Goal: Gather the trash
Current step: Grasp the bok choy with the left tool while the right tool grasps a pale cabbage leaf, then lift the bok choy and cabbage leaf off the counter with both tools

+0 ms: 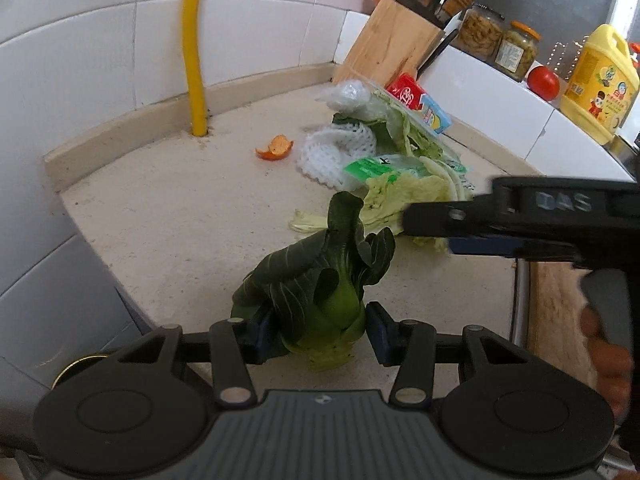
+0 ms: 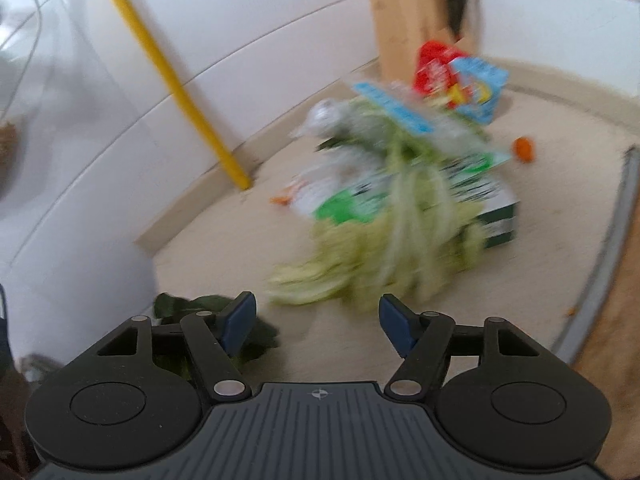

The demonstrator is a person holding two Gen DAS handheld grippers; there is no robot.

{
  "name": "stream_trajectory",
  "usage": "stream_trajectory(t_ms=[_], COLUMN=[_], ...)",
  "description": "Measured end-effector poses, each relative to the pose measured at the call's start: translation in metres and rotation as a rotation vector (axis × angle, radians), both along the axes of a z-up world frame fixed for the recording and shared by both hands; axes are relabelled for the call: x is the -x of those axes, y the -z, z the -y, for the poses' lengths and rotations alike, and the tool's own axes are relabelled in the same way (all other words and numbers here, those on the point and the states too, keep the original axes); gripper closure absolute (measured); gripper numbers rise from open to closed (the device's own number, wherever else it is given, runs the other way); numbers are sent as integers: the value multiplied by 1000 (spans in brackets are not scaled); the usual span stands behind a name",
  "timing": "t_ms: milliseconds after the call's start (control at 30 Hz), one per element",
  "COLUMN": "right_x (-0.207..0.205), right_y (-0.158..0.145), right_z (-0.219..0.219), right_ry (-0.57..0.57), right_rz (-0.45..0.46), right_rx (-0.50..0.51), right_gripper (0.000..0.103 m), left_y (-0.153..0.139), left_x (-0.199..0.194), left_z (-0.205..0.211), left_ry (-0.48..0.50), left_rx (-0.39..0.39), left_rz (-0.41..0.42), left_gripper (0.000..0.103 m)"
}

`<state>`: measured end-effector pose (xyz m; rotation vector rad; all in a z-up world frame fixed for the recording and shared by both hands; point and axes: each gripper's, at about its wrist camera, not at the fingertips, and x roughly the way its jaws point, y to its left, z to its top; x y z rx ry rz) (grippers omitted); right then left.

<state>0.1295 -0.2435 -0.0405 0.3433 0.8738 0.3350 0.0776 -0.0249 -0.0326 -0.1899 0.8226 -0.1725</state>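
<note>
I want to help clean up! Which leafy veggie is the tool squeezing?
The dark green bok choy, pinched in the left tool. The pale cabbage leaves lie loose on the counter.

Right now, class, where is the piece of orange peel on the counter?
In the left wrist view the orange peel lies alone on the bare counter, between the yellow pipe on its left and the white foam net on its right.

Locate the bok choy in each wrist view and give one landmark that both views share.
Left wrist view: the bok choy stands low in the centre, gripped between the left tool's pads.
Right wrist view: only dark leaves of it show at lower left, behind the right tool's left finger.
Shared landmark: the yellow pipe meeting the counter at the tiled wall.
</note>
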Motion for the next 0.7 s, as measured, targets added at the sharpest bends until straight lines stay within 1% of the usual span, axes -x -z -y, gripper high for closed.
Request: stream_trajectory(t_ms=[67,167,333,400,433,467,500,533,600,700], right_x=[-4,-18,-38,-45,-49,-52,-55,-56,-51,-37], right_y=[4,12,26,32,37,42,46,49,48,37], right_z=[-7,-15,-17,-20,-21,-21,-20,-17,-12,-8], right_ry=[-11,5,94,104,114,128,136,136,126,82], right_rz=[-9,-33,-57,-68,-78,-93,-116,-137,-141,-111], right_rx=[-30,-49,-56,-53,-50,-56,-66,-88,-117,-91], right_gripper=[29,29,29,33,48,78,89,91,94,95], left_y=[0,-1,-1,3,5,6,7,9,13,16], left_x=[2,5,2,-3,-5,-7,-8,-9,-10,-9], left_z=[-2,-5,-3,-1,-1,0,1,1,3,4], left_ry=[-14,-34,-40,-39,-40,-39,-36,-32,-22,-5], left_rx=[-1,2,-16,-17,-17,-17,-17,-18,-25,-43], left_rz=[-1,1,13,8,5,1,-1,-3,-17,-24], left_gripper=[62,62,62,62,62,62,62,62,62,62])
